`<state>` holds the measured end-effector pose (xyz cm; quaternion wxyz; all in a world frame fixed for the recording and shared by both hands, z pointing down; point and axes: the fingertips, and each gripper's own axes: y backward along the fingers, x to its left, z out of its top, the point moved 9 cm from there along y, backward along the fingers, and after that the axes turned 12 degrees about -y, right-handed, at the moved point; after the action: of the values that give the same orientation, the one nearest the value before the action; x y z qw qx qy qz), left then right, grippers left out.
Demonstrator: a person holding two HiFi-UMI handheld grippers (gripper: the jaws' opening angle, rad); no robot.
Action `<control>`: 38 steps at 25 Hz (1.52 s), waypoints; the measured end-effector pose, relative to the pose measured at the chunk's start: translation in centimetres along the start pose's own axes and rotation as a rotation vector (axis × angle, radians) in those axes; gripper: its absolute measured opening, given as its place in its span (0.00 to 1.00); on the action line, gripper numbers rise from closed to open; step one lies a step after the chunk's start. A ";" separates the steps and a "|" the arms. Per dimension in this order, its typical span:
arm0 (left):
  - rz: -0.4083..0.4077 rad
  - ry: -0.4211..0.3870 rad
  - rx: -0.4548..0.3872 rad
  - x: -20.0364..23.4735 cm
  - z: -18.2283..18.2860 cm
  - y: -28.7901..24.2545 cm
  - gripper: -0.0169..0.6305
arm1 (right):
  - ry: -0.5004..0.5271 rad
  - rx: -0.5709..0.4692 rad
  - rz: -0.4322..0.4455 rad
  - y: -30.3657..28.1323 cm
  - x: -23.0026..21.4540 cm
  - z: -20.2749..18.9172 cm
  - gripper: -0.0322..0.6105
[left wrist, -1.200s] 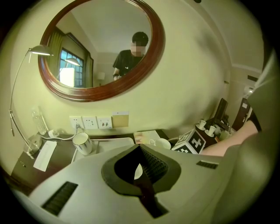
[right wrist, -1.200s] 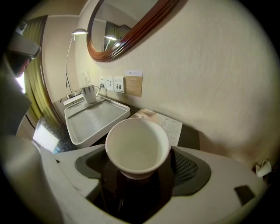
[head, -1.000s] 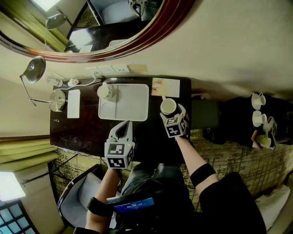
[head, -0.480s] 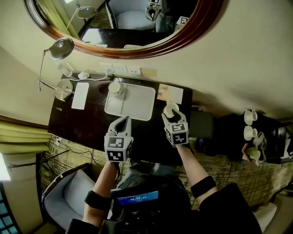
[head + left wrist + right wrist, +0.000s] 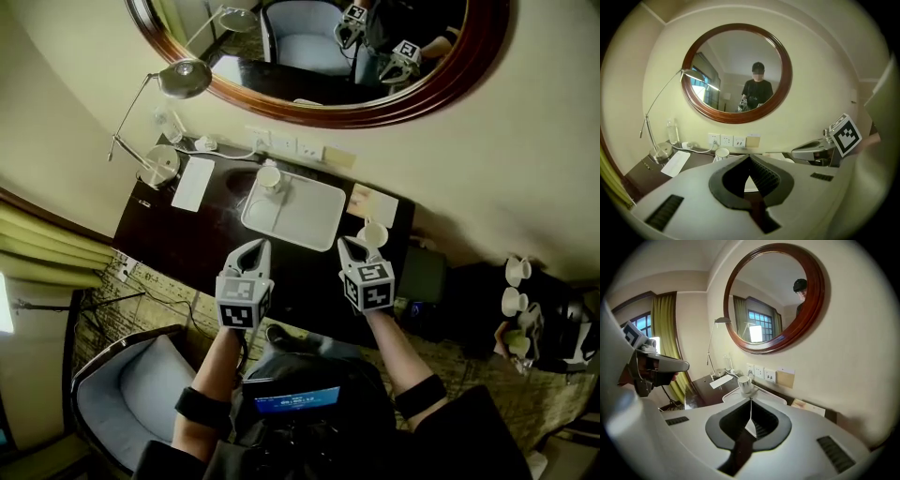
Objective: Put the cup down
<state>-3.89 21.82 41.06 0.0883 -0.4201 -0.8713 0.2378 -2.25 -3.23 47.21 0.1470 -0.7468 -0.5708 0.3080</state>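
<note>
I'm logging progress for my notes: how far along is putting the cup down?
Done: the cup stands upright on the desk, beside the tray. In hand: nothing. The right gripper has just closed its jaws on nothing, and the left gripper is shut and empty too. Left to do: nothing that shows.

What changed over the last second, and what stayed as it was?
The right gripper came away from the white ceramic cup, which now stands free on the dark wooden desk beside the white rectangular tray. Its jaws have just been closing, with nothing between them. The left gripper stayed shut and empty, and the second white cup stayed on the tray.
</note>
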 end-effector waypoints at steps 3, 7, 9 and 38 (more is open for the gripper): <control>0.015 0.011 -0.008 0.8 -0.2 0.7 0.03 | 0.009 0.003 0.040 0.1 1.7 0.2 0.06; -0.012 0.020 -0.008 1.1 -1.2 1.1 0.03 | 0.019 0.002 0.073 0.2 3.5 0.1 0.06; -0.009 0.020 -0.013 1.3 -1.5 1.4 0.03 | 0.023 0.004 0.089 0.0 4.1 0.1 0.06; 0.080 0.066 0.061 3.3 -4.0 2.3 0.03 | 0.049 0.093 0.153 -4.0 7.0 -1.4 0.11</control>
<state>-2.96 26.97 43.28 0.1201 -0.4592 -0.8428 0.2537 -3.35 4.80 48.50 0.1716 -0.7878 -0.4935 0.3262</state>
